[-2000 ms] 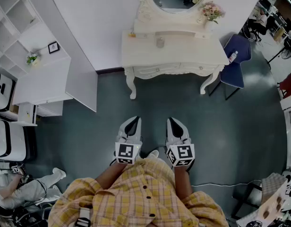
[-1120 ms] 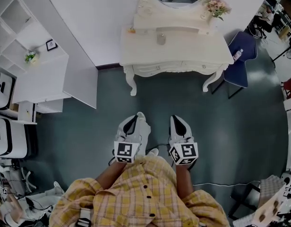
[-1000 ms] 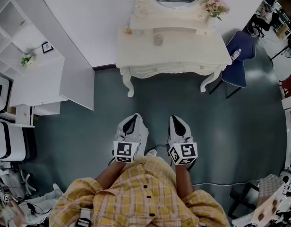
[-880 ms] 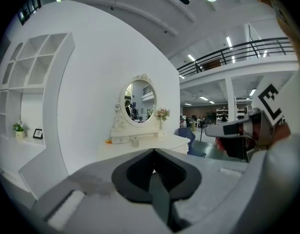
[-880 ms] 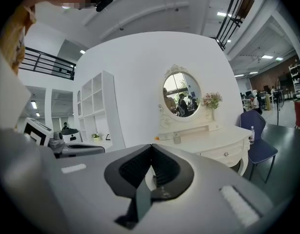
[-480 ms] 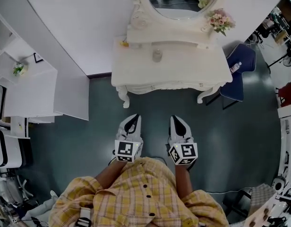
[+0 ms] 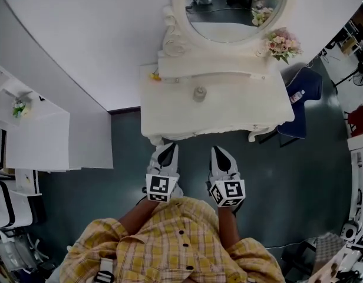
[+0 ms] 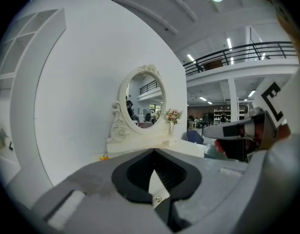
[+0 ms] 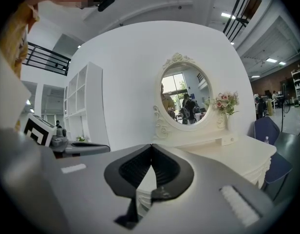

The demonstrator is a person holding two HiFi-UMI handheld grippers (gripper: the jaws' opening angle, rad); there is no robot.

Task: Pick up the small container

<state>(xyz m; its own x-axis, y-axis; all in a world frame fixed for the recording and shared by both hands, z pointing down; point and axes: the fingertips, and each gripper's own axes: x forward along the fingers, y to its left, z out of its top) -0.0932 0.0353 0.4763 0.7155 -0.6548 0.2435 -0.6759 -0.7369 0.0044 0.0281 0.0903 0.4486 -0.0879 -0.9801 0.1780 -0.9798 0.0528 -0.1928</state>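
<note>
We've got left hand-held gripper (image 7: 167, 150) and right hand-held gripper (image 7: 220, 153) both clenched, nothing in either. Small greyish round container (image 7: 199, 93) stands upright mid white ornate desk (image 7: 170, 115), straight ahead, well apart, between our two. Right looks bit nearer, we reckon.

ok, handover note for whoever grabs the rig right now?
Left tongs: shut, empty.
Right tongs: shut, empty.
Both are held side by side, near the front edge of the white carved dressing table.
The small greyish container stands mid-table below the oval mirror, untouched.
Done: nothing picked up.
Left: reach in, open, grasp the container, lift.
</note>
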